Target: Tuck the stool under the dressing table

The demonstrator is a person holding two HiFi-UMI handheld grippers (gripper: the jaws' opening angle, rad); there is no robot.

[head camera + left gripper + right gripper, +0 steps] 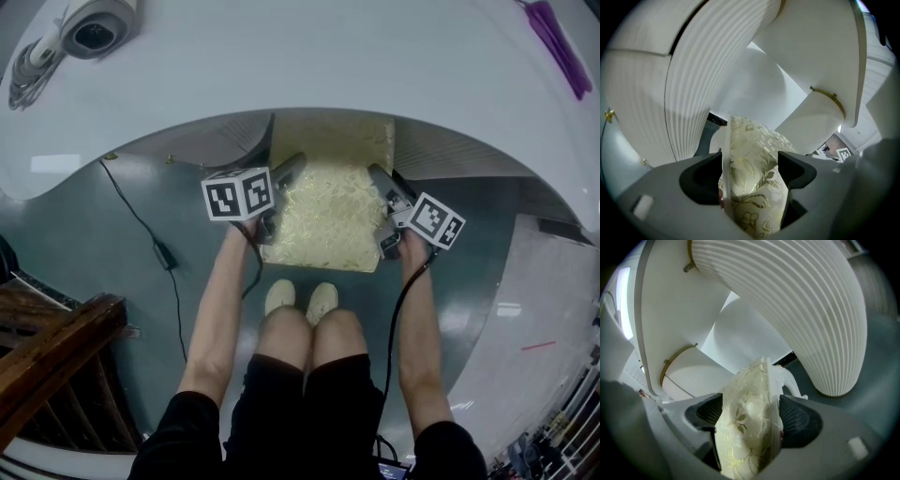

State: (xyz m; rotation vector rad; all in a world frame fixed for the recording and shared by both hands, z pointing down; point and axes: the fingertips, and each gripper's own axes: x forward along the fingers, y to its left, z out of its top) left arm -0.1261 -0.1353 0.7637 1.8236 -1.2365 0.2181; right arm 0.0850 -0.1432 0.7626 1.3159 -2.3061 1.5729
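The stool [328, 211], with a cream and gold floral cushion, stands in the knee space of the white dressing table [309, 66], its far part under the top. My left gripper [281, 192] grips the cushion's left edge and my right gripper [389, 206] its right edge. In the left gripper view the cushion [752, 164] fills the gap of the left gripper [750, 171], both jaws against it. The right gripper view shows the cushion [747, 423] pinched the same way in the right gripper [750, 416]. The stool's legs are hidden.
Fluted white pedestals [689, 93] [806, 310] flank the knee space on both sides. On the tabletop lie a grey device with a cord [94, 23] and a purple item [558, 42]. A black cable [155, 244] crosses the floor; dark wooden furniture [52, 356] stands at lower left. The person's shoes [300, 300] are just behind the stool.
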